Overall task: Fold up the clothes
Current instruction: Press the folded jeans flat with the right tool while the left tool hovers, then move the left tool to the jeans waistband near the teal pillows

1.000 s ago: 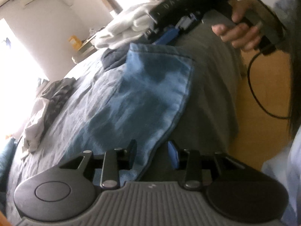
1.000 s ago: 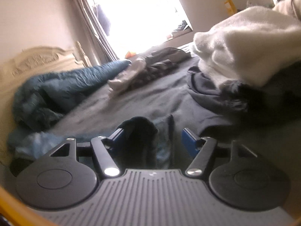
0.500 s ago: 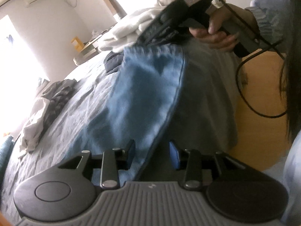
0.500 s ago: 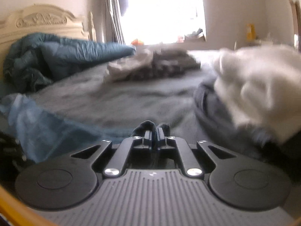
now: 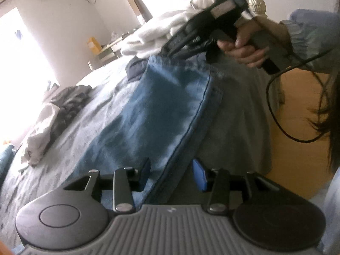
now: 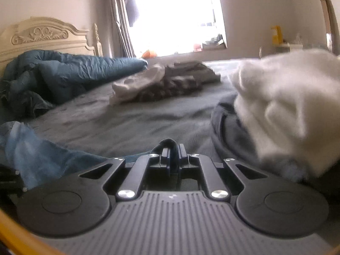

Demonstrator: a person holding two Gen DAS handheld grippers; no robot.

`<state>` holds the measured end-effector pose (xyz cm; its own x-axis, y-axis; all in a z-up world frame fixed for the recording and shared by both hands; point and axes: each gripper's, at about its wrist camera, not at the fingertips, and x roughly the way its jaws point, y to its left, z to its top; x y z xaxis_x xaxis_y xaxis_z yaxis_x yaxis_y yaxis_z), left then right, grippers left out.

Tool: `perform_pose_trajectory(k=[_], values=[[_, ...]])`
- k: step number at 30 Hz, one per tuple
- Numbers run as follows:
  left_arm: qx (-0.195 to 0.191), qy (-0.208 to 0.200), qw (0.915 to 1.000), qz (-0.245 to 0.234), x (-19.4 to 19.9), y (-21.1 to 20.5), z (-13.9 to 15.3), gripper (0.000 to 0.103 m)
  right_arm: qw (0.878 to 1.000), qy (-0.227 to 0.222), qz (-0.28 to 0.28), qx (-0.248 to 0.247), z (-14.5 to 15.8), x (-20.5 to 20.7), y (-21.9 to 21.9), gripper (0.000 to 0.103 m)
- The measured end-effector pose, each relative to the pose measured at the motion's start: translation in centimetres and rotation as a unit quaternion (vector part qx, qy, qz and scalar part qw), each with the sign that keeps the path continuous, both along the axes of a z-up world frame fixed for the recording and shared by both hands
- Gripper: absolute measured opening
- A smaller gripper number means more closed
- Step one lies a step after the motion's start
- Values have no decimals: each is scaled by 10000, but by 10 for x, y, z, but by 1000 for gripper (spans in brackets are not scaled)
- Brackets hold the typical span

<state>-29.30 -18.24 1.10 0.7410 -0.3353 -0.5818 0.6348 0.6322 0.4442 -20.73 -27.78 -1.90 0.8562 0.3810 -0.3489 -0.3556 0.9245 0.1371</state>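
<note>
Between the opening left tool (image 5: 171,171) (right tool (image 6: 173,156) clamped on it): denim garment (image 5: 161,104).

No words or numbers can be read here. The left gripper (image 5: 171,167) and the right gripper (image 6: 172,156) each have a tiny pale mark on the grey body, too small to make out.

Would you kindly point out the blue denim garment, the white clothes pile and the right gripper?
blue denim garment (image 5: 161,110), left wrist view, middle panel.
white clothes pile (image 6: 293,97), right wrist view, front fold.
right gripper (image 6: 174,155), right wrist view, between its fingertips.
</note>
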Motion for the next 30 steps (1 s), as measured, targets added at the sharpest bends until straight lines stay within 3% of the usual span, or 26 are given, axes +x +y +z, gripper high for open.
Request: perform_pose_trajectory(k=[2, 6, 8, 10, 12, 14, 16, 17, 18, 19, 20, 21, 22, 25, 30], values=[[-6, 17, 10000, 31, 2, 1, -1, 45, 9999, -5, 54, -150, -4, 7, 3, 5], [-46, 114, 9998, 185, 6, 8, -1, 46, 9985, 441, 67, -315, -22, 22, 0, 9], [-187, 158, 9993, 293, 7, 15, 5, 46, 9984, 519, -56, -217, -23, 21, -8, 30], [-283, 117, 9987, 397, 8, 22, 10, 46, 9985, 516, -67, -148, -17, 14, -15, 34], [-355, 89, 9982, 480, 9, 27, 11, 47, 9984, 451, -140, -304, -9, 3, -18, 36], [-395, 138, 9975, 562, 11, 30, 9, 47, 9968, 253, -348, -670, 0, -12, -18, 51], [-359, 281, 9970, 626, 12, 30, 1, 46, 9943, 26, -552, -917, 9, -26, -13, 54], [-329, 291, 9970, 640, 9, 30, -4, 45, 9924, -91, -654, -1034, 13, -33, -11, 54], [-300, 301, 9970, 655, 7, 30, -8, 34, 9917, -182, -648, -1099, 18, -38, -7, 54], [-279, 229, 9971, 671, 4, 30, -9, 26, 9930, -242, -460, -1057, 21, -43, 0, 54], [-264, 106, 9972, 687, -1, 30, -8, 12, 9947, -292, -201, -966, 24, -49, 8, 54], [-410, -28, 9965, 725, -5, 32, -4, 8, 9956, -299, 123, -876, 25, -53, 19, 54], [-518, -124, 9957, 763, -9, 33, 0, 8, 9948, -292, 484, -849, 23, -58, 32, 54], [-227, -337, 9964, 747, -15, 26, 0, 7, 9867, -345, 1103, -1139, 5, -66, 72, 54], [-142, -439, 9965, 699, -19, 21, -3, 7, 9877, -15, 1184, -1021, -15, -57, 86, 54]])
